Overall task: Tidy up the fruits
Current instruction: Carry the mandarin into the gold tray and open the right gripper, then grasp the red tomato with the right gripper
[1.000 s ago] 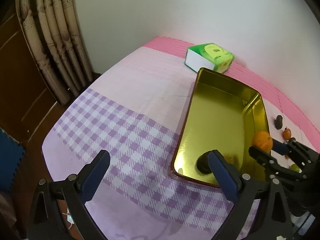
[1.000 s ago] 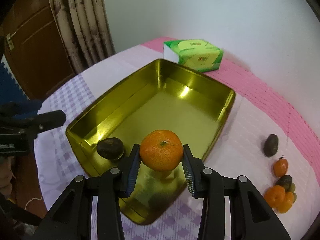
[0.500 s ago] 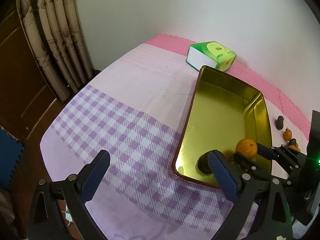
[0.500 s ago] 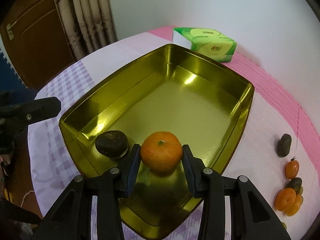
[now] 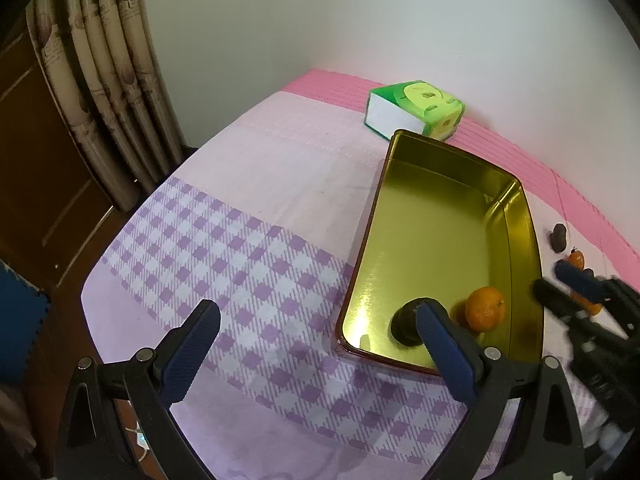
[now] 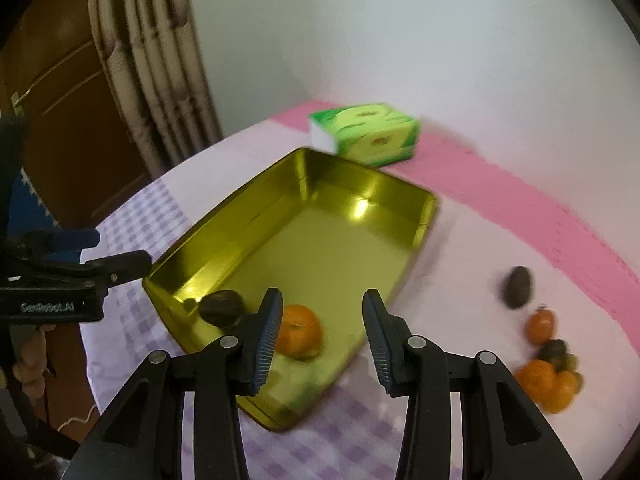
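A gold metal tray (image 5: 516,216) (image 6: 424,220) lies on the table. In its near end lie an orange mandarin (image 5: 485,314) (image 6: 300,330) and a dark brown fruit (image 5: 404,320) (image 6: 222,308). My right gripper (image 6: 320,332) is open and empty, raised above the tray's near end; it also shows in the left wrist view (image 5: 568,284). My left gripper (image 5: 316,344) is open and empty over the checked cloth left of the tray. Loose fruits lie right of the tray: a dark one (image 6: 518,286), a small orange one (image 6: 540,326) and an orange cluster (image 6: 548,384).
A green tissue box (image 5: 416,108) (image 6: 368,134) stands behind the tray near the white wall. Curtains (image 5: 100,88) and a wooden door stand off the table's left side. The table edge runs close by the left gripper.
My right gripper opened and let the mandarin go into the tray beside the dark fruit, then lifted and pulled back. The left gripper stayed almost still.
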